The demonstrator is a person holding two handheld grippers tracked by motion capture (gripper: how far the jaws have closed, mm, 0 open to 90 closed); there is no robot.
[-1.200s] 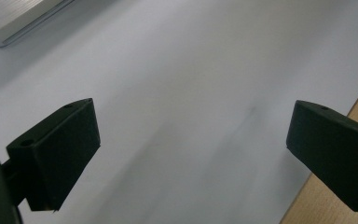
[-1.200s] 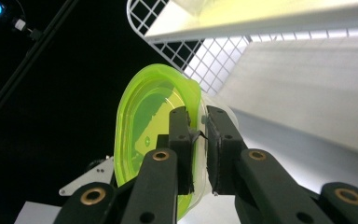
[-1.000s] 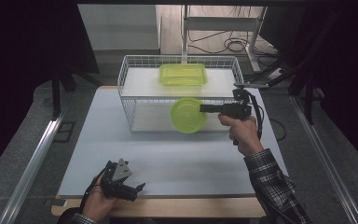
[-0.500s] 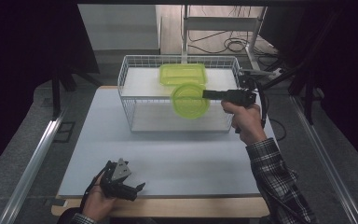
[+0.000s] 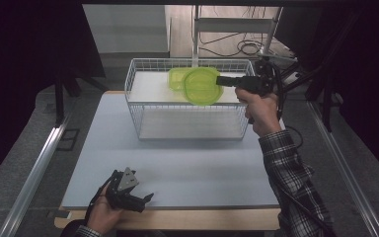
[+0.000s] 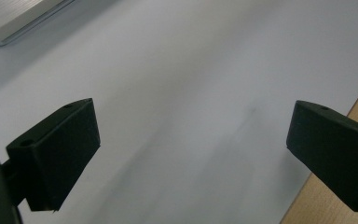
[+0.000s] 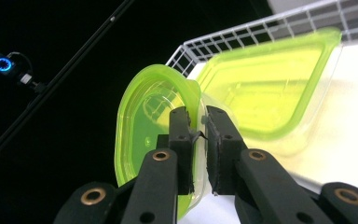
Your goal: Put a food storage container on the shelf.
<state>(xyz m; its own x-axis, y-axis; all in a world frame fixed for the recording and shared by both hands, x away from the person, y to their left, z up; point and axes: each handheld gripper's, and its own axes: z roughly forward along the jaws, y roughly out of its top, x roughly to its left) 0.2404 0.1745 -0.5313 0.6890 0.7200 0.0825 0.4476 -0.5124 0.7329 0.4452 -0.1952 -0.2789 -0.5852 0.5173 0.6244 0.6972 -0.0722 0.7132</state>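
My right gripper (image 5: 220, 80) is shut on the rim of a round lime-green container (image 5: 201, 86), held tilted over the white wire basket (image 5: 187, 126). In the right gripper view the jaws (image 7: 198, 135) pinch that green container (image 7: 144, 130) at its edge. A second, rectangular green container (image 5: 175, 78) lies on the basket's upper shelf just behind it, and appears as the green rectangular container (image 7: 270, 88). My left gripper (image 5: 145, 198) rests open near the table's front edge, its fingers (image 6: 56, 154) wide apart over bare white surface.
The white table top (image 5: 187, 168) ends in a wooden front edge (image 6: 340, 210). A metal rail (image 5: 34, 168) runs along the left side. Cables and a stand (image 5: 242, 47) sit beyond the basket. A checked sleeve (image 5: 296, 187) reaches in from the lower right.
My right gripper has lifted the round green container up and away from me, from the basket's front to above its upper shelf. The left gripper has stayed put.
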